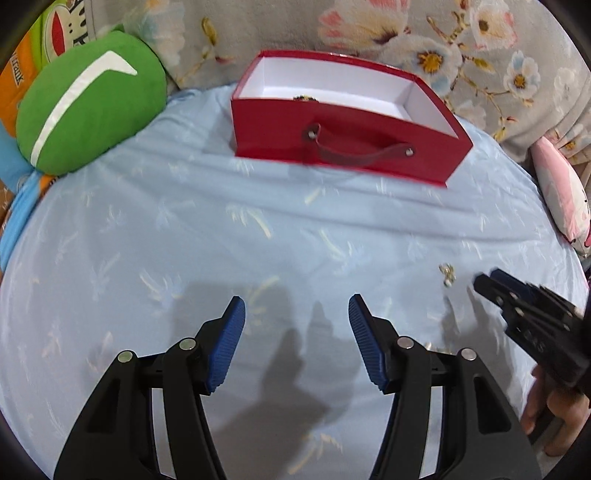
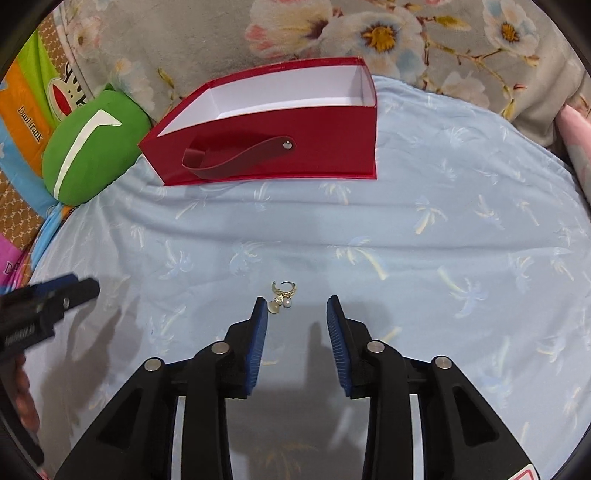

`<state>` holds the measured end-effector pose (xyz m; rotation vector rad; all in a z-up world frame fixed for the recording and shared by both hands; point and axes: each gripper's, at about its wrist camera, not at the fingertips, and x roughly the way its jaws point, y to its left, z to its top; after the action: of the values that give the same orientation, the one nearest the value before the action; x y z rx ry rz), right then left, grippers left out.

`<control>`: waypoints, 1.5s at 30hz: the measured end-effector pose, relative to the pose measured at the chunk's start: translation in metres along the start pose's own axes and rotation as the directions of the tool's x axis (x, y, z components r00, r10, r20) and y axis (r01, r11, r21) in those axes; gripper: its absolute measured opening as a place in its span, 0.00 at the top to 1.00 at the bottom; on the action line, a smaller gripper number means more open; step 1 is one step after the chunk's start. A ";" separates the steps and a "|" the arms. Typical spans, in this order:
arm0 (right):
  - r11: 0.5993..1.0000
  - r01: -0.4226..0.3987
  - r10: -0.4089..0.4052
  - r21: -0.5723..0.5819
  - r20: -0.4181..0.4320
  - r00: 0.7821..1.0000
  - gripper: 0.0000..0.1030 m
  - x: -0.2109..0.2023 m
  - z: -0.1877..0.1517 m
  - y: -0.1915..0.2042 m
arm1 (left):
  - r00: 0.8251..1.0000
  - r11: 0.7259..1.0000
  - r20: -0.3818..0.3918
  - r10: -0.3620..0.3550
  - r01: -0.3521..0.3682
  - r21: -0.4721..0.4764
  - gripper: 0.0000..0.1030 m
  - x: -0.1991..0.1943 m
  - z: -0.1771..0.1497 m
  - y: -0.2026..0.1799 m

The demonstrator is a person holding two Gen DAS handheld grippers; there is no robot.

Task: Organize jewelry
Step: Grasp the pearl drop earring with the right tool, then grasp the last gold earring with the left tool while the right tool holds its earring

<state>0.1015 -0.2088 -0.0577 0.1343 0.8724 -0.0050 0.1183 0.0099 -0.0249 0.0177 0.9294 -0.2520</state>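
Note:
A gold earring with pearl drops [image 2: 282, 297] lies on the light blue sheet, just ahead of my right gripper [image 2: 297, 304], which is open and empty, its left fingertip [image 2: 260, 314] beside the earring. The earring shows small in the left wrist view [image 1: 447, 274], with the right gripper [image 1: 491, 286] just right of it. My left gripper [image 1: 297, 304] is open and empty over bare sheet. An open red box [image 1: 340, 147] with a white inside and a strap handle stands farther back; a dark piece of jewelry [image 1: 306, 98] peeks over its front wall. The box also shows in the right wrist view [image 2: 273, 155].
A green cushion [image 1: 88, 103] lies left of the box, also seen in the right wrist view [image 2: 92, 147]. A floral quilt [image 2: 332, 33] lies behind the box. A pink pillow [image 1: 565, 199] is at the right edge. Colourful printed fabric [image 2: 26, 122] is at far left.

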 end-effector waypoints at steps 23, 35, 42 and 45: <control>1.000 0.018 -0.018 0.001 -0.037 0.999 0.89 0.033 0.004 0.009 | 0.997 0.998 -0.058 -0.059 0.059 -0.001 0.41 0.008 -0.027 -0.021; 0.997 0.026 -0.025 0.075 -0.004 1.000 0.98 -0.009 -0.016 -0.020 | 0.987 0.986 -0.100 -0.130 0.139 0.090 0.36 0.014 -0.038 -0.074; 0.992 0.028 -0.029 0.119 0.009 1.000 0.98 -0.031 -0.030 -0.040 | 0.982 0.976 -0.125 -0.141 0.159 0.151 0.36 0.029 -0.045 -0.111; 0.991 0.029 -0.030 0.128 0.008 1.000 0.98 -0.038 -0.034 -0.046 | 0.987 0.977 -0.108 -0.121 0.138 0.165 0.43 0.029 -0.045 -0.117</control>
<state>0.0481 -0.2522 -0.0558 0.2413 0.8640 -0.0897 0.0736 -0.1041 -0.0639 0.1300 1.0048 -0.4553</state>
